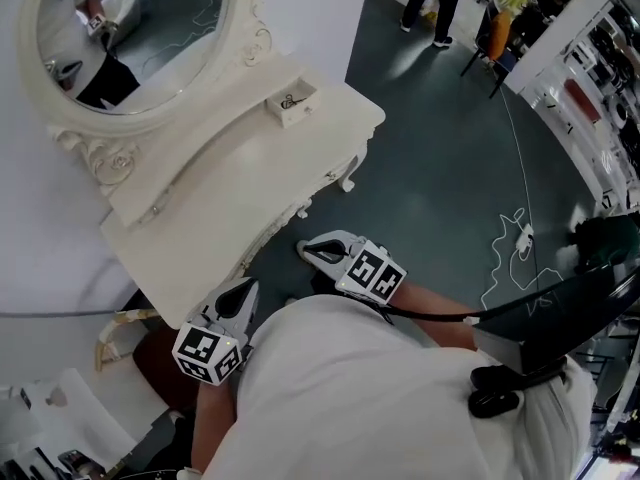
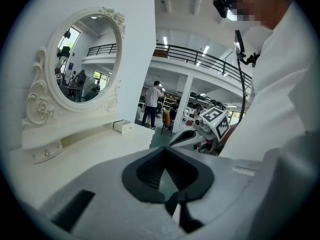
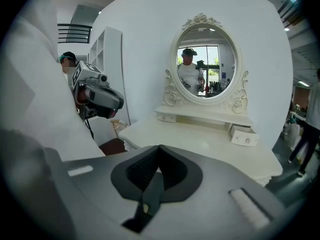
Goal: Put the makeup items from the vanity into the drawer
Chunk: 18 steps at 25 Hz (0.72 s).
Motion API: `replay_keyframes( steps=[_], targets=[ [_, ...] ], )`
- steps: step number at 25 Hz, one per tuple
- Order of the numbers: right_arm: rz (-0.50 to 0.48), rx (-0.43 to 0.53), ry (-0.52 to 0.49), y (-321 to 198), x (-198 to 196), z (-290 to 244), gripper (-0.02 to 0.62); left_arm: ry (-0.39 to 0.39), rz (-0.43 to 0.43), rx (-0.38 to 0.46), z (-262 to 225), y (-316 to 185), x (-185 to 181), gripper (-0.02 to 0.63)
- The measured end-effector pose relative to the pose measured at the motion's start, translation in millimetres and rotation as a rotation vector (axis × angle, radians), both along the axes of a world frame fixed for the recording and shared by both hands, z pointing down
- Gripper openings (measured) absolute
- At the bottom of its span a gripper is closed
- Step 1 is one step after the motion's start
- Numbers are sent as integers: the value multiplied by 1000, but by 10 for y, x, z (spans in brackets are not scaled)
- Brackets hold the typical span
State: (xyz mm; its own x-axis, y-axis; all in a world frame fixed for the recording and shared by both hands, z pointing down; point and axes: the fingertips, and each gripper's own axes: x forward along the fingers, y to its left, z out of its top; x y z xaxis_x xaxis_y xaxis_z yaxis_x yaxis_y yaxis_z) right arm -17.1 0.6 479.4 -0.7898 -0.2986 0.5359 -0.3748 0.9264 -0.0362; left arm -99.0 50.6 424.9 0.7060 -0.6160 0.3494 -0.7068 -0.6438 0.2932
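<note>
The white vanity point(image 1: 230, 183) stands in front of me, and its top looks bare. A small drawer point(image 1: 292, 106) on its right rear corner is pulled open, with a small dark item inside; it also shows as a little white box point(image 2: 123, 127) point(image 3: 245, 136) in both gripper views. My left gripper point(image 1: 250, 286) hangs just off the vanity's front edge, jaws shut and empty. My right gripper point(image 1: 303, 251) is held close beside it over the floor, also shut with nothing in it. Each gripper shows in the other's view: the right gripper point(image 2: 182, 136) and the left gripper point(image 3: 107, 101).
An oval mirror point(image 1: 130, 28) in a carved frame rises behind the vanity top. A brown stool point(image 1: 160, 363) sits low on my left. A white cable point(image 1: 510, 253) trails over the dark floor to the right. A person point(image 1: 435, 3) stands far off.
</note>
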Motion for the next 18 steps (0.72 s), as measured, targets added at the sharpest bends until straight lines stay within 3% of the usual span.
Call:
replay_keyframes(
  steps=[18],
  targets=[
    [1, 1, 16, -41, 62, 119, 0, -3, 22, -20, 105, -54, 97, -2]
  ],
)
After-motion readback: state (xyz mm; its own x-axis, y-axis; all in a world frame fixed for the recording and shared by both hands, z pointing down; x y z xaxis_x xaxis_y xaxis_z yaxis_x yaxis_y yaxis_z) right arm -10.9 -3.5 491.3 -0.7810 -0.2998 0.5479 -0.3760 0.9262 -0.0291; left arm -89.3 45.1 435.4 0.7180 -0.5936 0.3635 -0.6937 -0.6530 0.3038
